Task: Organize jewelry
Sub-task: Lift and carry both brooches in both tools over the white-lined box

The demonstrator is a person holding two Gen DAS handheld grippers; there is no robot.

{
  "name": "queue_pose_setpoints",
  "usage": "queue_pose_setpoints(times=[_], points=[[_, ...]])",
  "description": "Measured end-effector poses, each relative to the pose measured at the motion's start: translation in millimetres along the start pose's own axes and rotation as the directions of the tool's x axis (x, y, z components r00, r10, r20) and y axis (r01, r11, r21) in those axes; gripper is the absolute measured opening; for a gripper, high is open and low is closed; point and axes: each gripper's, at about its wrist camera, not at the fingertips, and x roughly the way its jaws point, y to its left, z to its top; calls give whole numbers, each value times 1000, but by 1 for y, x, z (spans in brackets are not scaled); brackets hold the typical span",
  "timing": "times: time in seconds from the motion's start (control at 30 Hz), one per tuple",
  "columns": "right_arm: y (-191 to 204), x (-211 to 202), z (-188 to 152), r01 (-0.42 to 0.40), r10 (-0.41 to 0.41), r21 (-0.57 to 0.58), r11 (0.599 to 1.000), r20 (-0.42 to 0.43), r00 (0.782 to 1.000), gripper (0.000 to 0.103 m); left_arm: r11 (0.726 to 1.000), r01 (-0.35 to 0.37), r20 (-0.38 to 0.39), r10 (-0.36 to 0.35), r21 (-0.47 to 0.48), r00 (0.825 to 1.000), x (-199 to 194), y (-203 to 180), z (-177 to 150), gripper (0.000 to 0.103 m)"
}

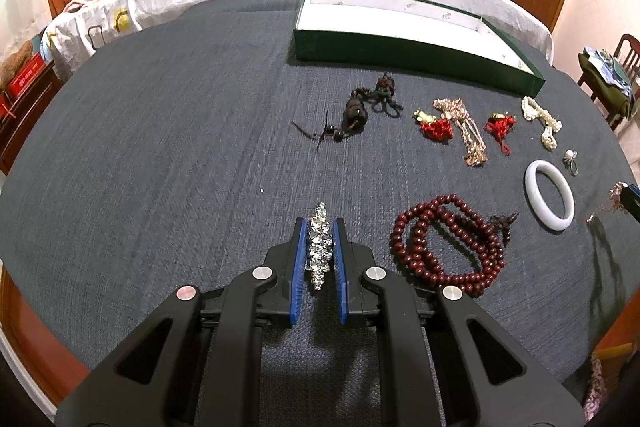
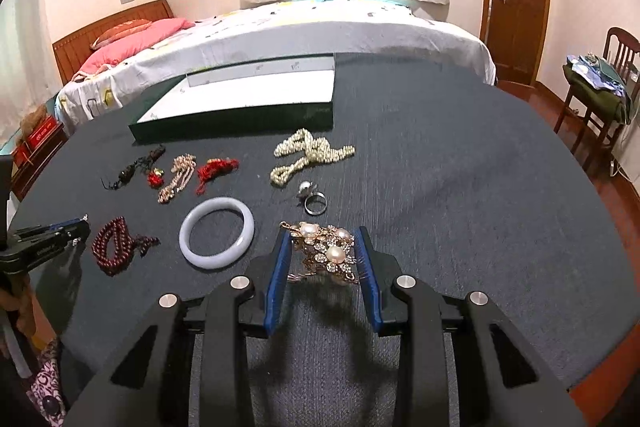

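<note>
My left gripper (image 1: 320,227) is shut on a silver sparkly brooch (image 1: 319,247), held above the dark cloth. It also shows at the left of the right wrist view (image 2: 78,227). My right gripper (image 2: 323,239) is shut on a gold brooch with pearls (image 2: 326,253). A green open box with a white lining (image 1: 400,23) (image 2: 256,99) stands at the far side. On the cloth lie dark red beads (image 1: 448,247) (image 2: 114,247), a pale jade bangle (image 1: 550,193) (image 2: 216,233), a pearl ring (image 2: 312,197) and white pearl strands (image 2: 308,155).
Also on the cloth (image 1: 160,147) are a dark wooden pendant (image 1: 356,115), two red tassel pieces (image 1: 438,127), and a pinkish bead strand (image 1: 468,131). A bed (image 2: 280,27) stands behind the table, a chair (image 2: 600,87) at the right.
</note>
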Motion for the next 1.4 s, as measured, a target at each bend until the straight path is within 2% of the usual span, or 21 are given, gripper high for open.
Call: queue_pose_setpoints(times=[0.4, 0.77, 0.97, 1.2, 1.4], points=[[6, -17, 25, -22, 23, -16, 1000, 77, 997, 33, 1000, 15, 68, -14, -11, 998, -25, -2, 18, 13], [20, -17, 68, -69, 75, -44, 997, 161, 984, 33, 998, 60, 132, -62, 15, 989, -37, -19, 61, 13], [31, 2, 106, -85, 99, -73, 994, 219, 971, 33, 996, 68, 189, -78, 57, 979, -34, -33, 99, 13], [40, 36, 158, -87, 110, -95, 992, 269, 957, 33, 995, 76, 251, -88, 57, 964, -20, -38, 151, 13], [42, 86, 189, -75, 101, -109, 991, 258, 961, 33, 997, 56, 307, -68, 49, 949, 5, -42, 201, 13]])
